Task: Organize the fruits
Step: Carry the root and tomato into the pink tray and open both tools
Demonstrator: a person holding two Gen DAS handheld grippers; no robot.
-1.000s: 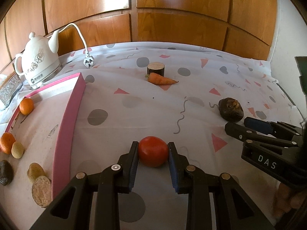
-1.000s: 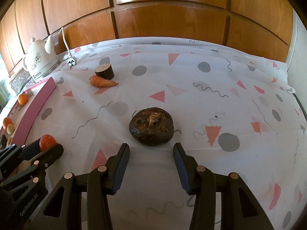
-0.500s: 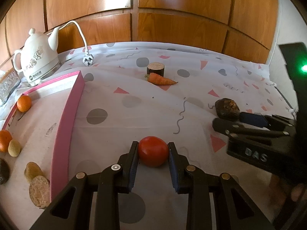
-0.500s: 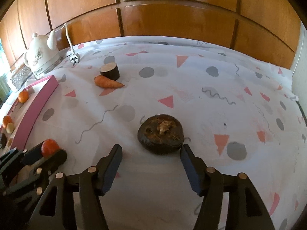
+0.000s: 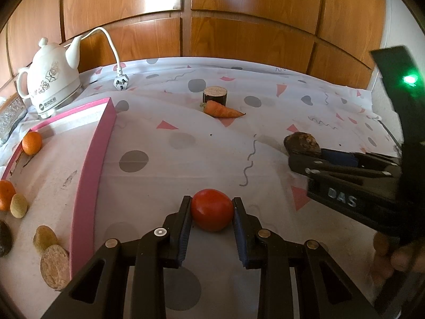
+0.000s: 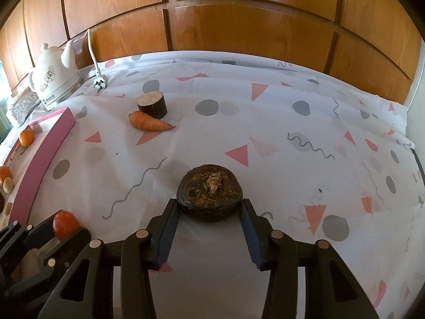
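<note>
Here the left gripper point(image 5: 212, 207) is clamped on a red tomato point(image 5: 212, 209), both pads pressed to its sides on the patterned tablecloth point(image 5: 186, 143). The right gripper point(image 6: 209, 204) has its jaws closing around a dark, rough-skinned round fruit point(image 6: 209, 195); both pads appear to meet the fruit's sides.

To the left lies a pink-rimmed tray point(image 5: 90, 175), its rim running between the tomato and the produce already inside: a tangerine point(image 5: 32, 142) near the far corner, another orange fruit point(image 5: 5, 194) beside a small pale potato point(image 5: 18, 205), a dark item at the frame edge, and two brownish round pieces point(image 5: 54, 263) close to the near rim. Farther back a carrot point(image 5: 221, 109) rests just in front of a short dark cylinder with a pale cut top point(image 5: 215, 95), touching or nearly so. A white ceramic kettle point(image 5: 51, 79) stands at the back left by the wood-panelled wall, its cord and plug point(image 5: 120, 83) lying on the cloth.

Compared with a second ago, the left gripper and tomato have not shifted. The right gripper has advanced: its pads were short of the dark fruit then, spread wider half a second ago, and now flank it.
</note>
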